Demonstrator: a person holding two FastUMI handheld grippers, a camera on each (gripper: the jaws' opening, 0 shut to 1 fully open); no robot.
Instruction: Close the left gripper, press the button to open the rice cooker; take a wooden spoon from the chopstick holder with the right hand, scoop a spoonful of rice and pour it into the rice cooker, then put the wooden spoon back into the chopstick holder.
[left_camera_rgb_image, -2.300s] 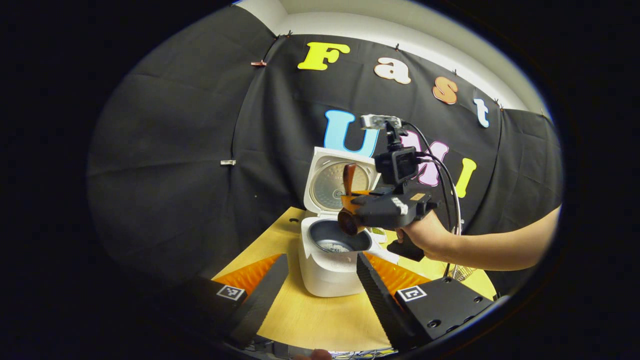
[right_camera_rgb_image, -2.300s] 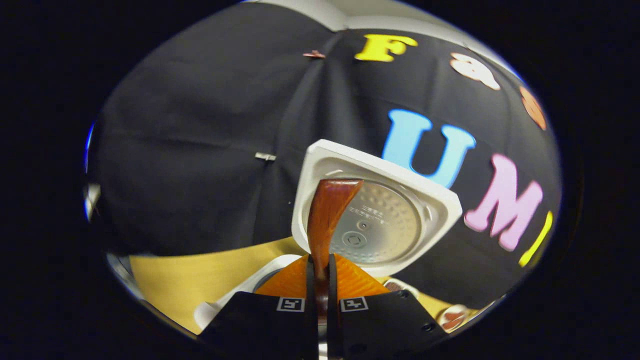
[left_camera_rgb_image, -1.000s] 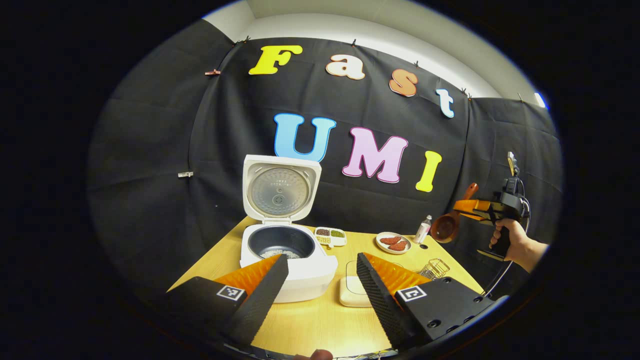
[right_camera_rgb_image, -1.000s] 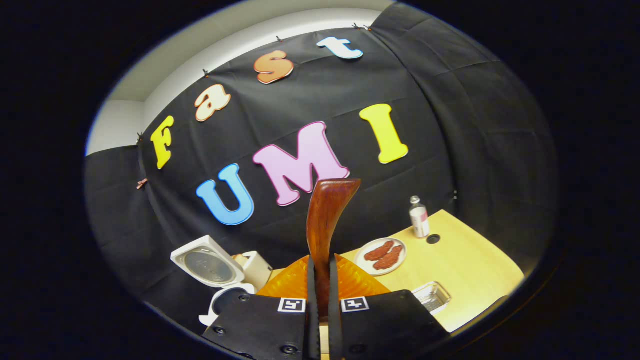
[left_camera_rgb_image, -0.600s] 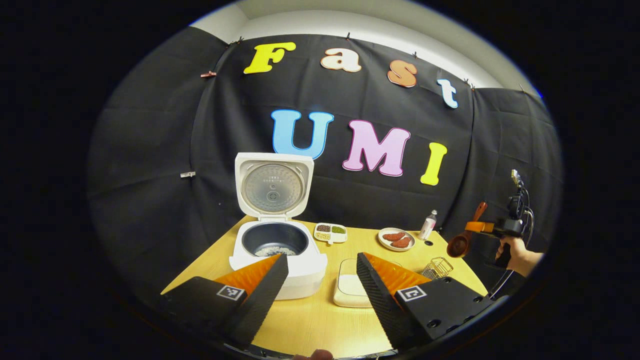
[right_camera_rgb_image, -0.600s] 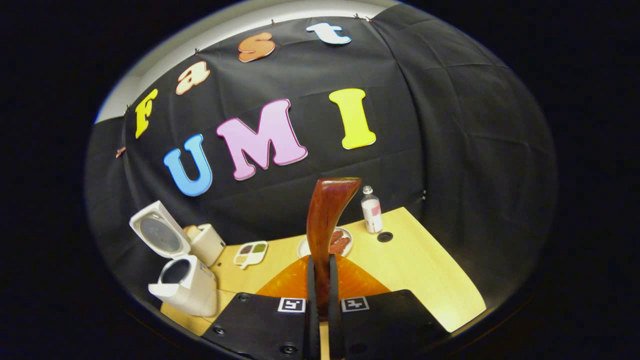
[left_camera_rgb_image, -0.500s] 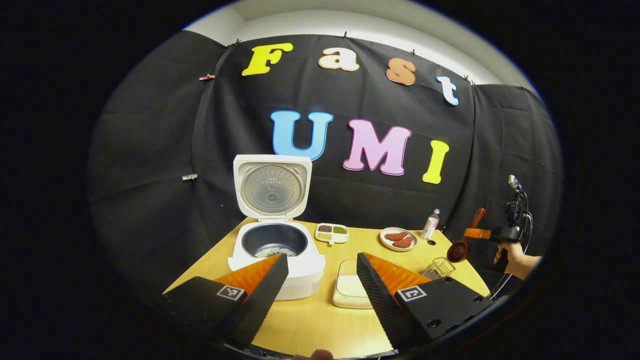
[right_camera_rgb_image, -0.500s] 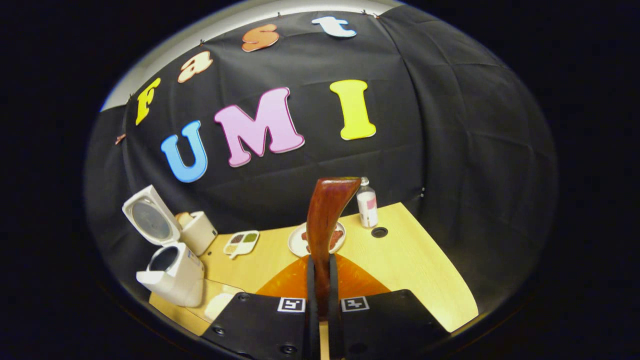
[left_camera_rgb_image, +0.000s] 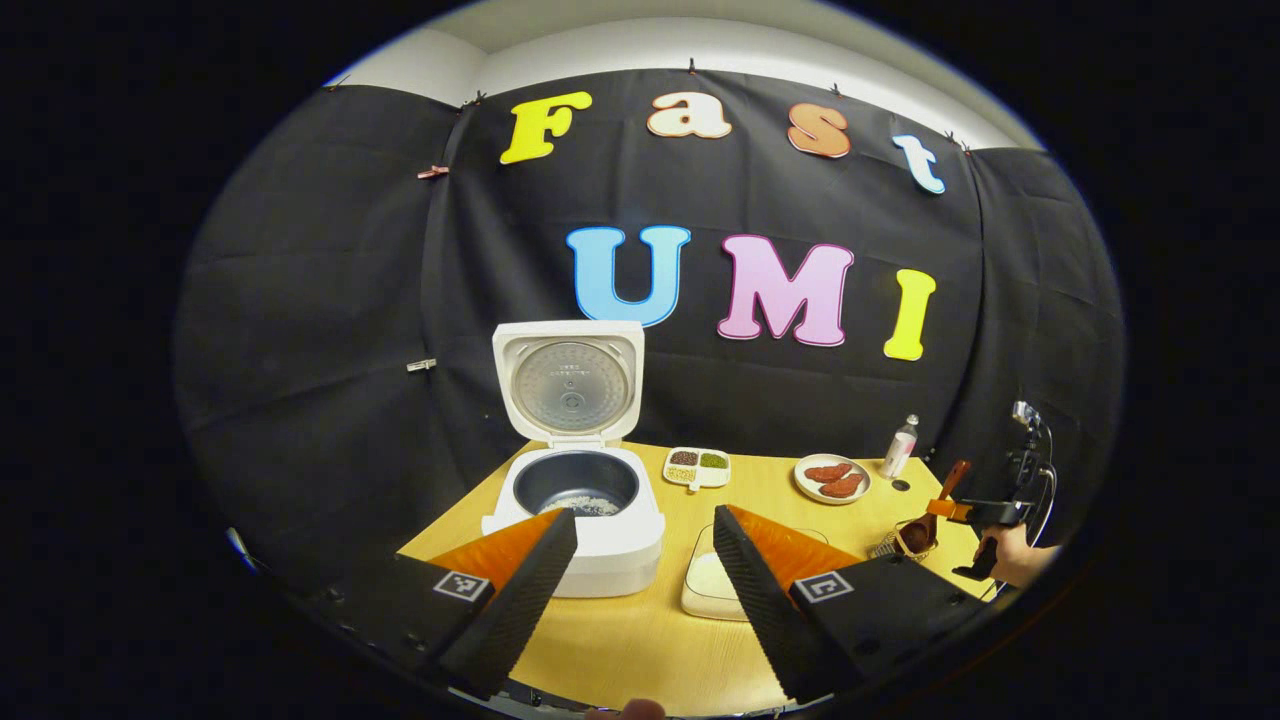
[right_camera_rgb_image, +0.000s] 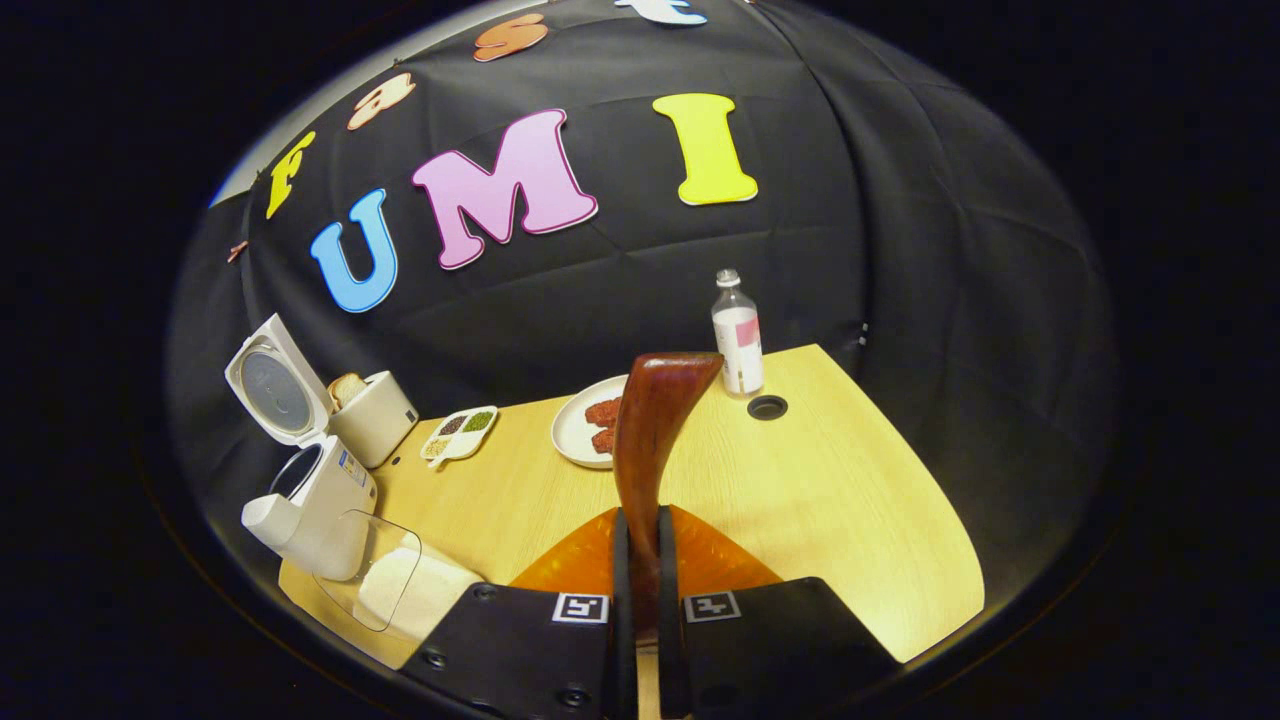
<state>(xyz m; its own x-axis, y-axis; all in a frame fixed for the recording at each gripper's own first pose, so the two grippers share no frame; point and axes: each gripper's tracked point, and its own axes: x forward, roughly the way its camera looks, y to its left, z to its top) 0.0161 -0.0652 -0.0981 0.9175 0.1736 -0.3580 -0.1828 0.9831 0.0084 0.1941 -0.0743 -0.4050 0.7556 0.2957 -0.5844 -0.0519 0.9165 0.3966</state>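
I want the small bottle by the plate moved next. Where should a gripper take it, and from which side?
Grip the bottle across its straight body, below the narrow neck and cap. It stands upright, so come in level from the open table side nearer the right gripper, fingers either side. The plate sits on one flank and the booth wall stands behind.

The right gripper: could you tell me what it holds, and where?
The right gripper holds the wooden spoon by its handle; the left gripper holds nothing.

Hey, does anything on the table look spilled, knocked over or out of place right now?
Nothing stands out. The rice cooker sits upright with its lid open, and the bottle stands upright.
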